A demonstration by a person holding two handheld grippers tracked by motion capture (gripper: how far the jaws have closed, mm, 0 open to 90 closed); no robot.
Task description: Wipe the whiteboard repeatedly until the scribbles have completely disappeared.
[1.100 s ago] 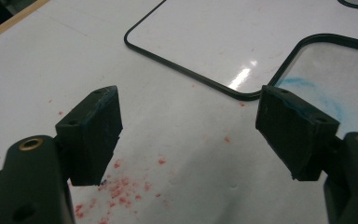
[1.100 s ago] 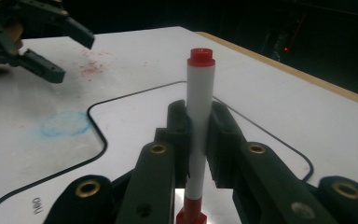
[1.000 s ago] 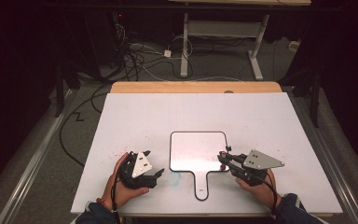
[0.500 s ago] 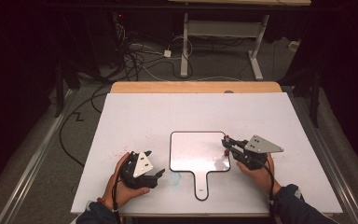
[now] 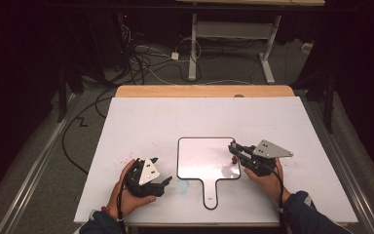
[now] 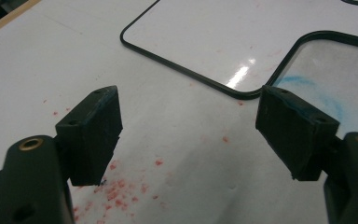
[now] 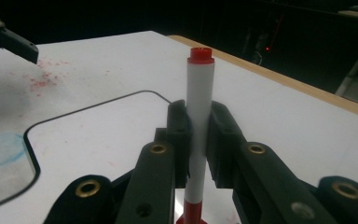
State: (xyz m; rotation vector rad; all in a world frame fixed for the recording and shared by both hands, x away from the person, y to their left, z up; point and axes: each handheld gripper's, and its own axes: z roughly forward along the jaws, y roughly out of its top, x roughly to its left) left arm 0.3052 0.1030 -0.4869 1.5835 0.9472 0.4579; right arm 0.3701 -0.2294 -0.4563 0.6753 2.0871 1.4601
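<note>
A small whiteboard paddle point(image 5: 204, 158) with a black rim lies flat on the white table, its handle point(image 5: 210, 195) towards the person. My right gripper point(image 5: 233, 148) is over the board's right edge, shut on a white marker with a red cap point(image 7: 199, 102). The marker stands upright between the jaws point(image 7: 198, 116). To the left of the handle, my left gripper point(image 5: 163, 184) rests low over the table. Its jaws point(image 6: 191, 126) are wide open with nothing between them, pointing at the board's near corner point(image 6: 223, 42).
Red specks point(image 6: 121, 191) dot the table under the left gripper, and a pale blue smear point(image 5: 182, 185) lies beside the handle. The white tabletop point(image 5: 175, 122) stretches back to a wooden edge point(image 5: 204, 91). Cables and desk legs are on the floor beyond.
My right gripper, with the marker in it, has shifted a little away from the person along the board's right edge. The left gripper has stayed put.
</note>
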